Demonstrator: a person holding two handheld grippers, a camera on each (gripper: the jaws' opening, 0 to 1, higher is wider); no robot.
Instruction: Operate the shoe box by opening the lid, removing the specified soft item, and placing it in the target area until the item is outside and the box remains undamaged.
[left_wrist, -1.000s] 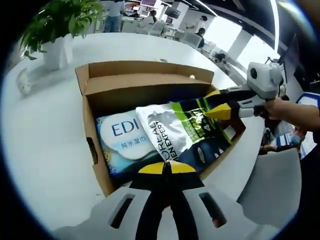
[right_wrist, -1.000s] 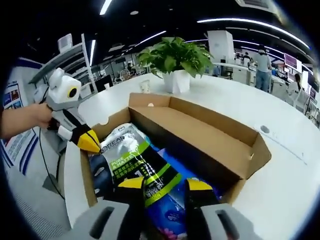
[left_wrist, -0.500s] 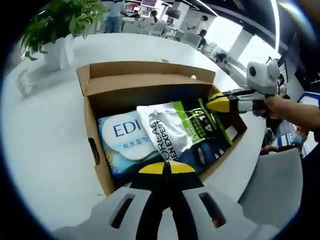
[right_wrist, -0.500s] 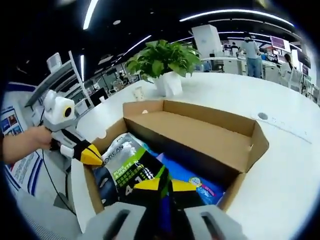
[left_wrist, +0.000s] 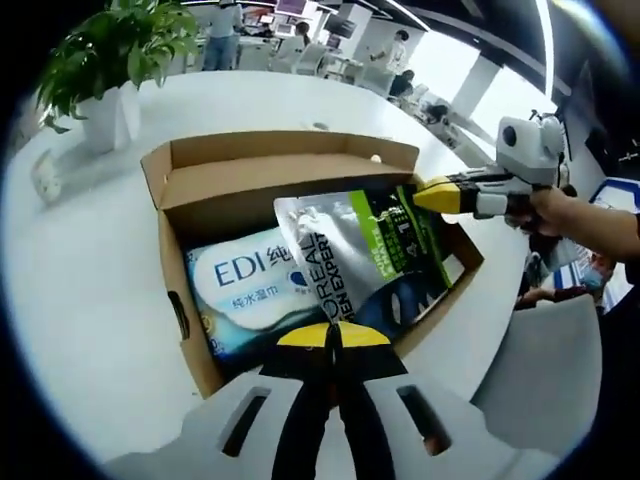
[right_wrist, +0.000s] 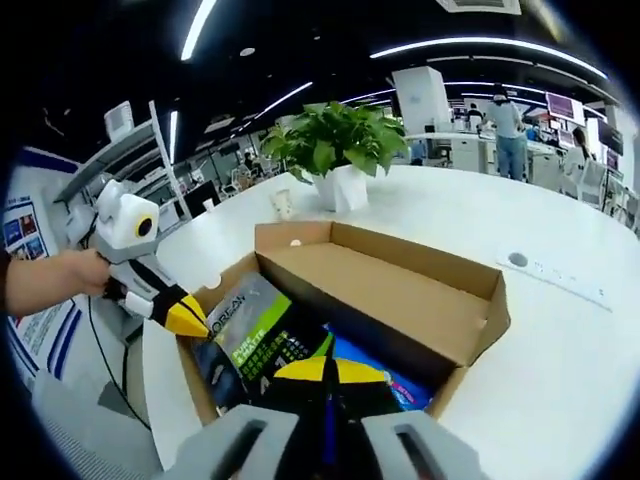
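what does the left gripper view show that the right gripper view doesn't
Left gripper view alone: the white EDI wipes pack lying in the box with its label readable, and the right gripper pinching the far end of the silver and green pouch.

Right gripper view alone: a white strip with a round socket on the table.

Both: the open cardboard box, the pouch, the potted plant and the white table; each gripper's jaws look closed on the pouch.

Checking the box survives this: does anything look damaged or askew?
No damage shows on the shoe box. The silver-green pouch sits tilted, one end raised over the rim, pinched by the right tool above the wipes pack.
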